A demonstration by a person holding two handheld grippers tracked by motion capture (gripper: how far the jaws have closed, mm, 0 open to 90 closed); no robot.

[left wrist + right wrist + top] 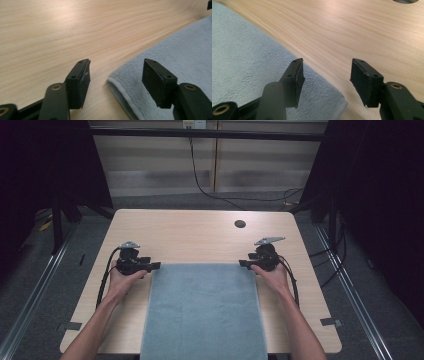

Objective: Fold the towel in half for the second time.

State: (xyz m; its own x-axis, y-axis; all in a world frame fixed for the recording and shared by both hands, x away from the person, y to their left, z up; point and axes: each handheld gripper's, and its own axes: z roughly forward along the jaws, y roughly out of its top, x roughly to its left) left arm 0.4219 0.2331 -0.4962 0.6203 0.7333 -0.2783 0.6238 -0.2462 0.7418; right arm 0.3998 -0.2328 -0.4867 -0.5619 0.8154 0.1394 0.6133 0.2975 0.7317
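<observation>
From the high view, the blue-grey towel [204,310] lay flat on the table [200,232], the left gripper [150,266] and right gripper [245,263] at its far corners. In the left gripper view the jaws stood apart and empty over the towel's corner [117,82], so a shallow bite could miss the hem. The right gripper view showed wide, empty jaws too, its corner [337,102] low between them and liable to slip out.

A: What is the towel [202,312] made of?

B: Pale blue-grey terry cloth, matt and nubbly, with a soft rolled hem at its edge.

A: And the table [200,232]?

B: Light wood-grain top, smooth, with a faint sheen where the light falls on it.

A: The left gripper [116,80]?

B: Matt black, plastic by the look of it, with brass-coloured rivets at the joints. Its pads [84,86] look like dull, slightly grainy rubber.

A: The right gripper [325,80]?

B: Same matt black finish; its pads [359,82] are rough and frayed at the edges.
</observation>
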